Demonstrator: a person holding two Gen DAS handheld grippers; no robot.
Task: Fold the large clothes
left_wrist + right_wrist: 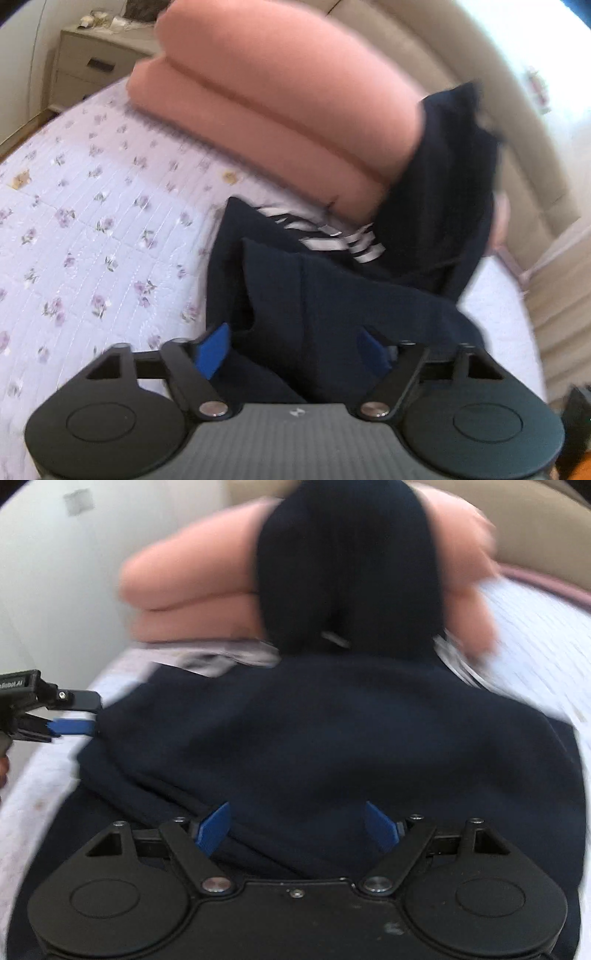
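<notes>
While navy garment [332,738] sprawls at twelve: right gripper [297,829] released; left gripper [291,347] part-closed round cloth, grasp unclear; pinch edges evenly.

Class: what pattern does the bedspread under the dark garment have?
Small purple flowers on pale lilac quilting; the bedspread shows best in the left wrist view.

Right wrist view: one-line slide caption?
Right gripper open above navy garment on bed; left gripper at its edge, pink blanket behind.

Only one text can be read, partly: white letters ending in "bot.AI" on the black body of the left gripper [79,716], at the scene's left edge. The lettering's start is cut off.
</notes>
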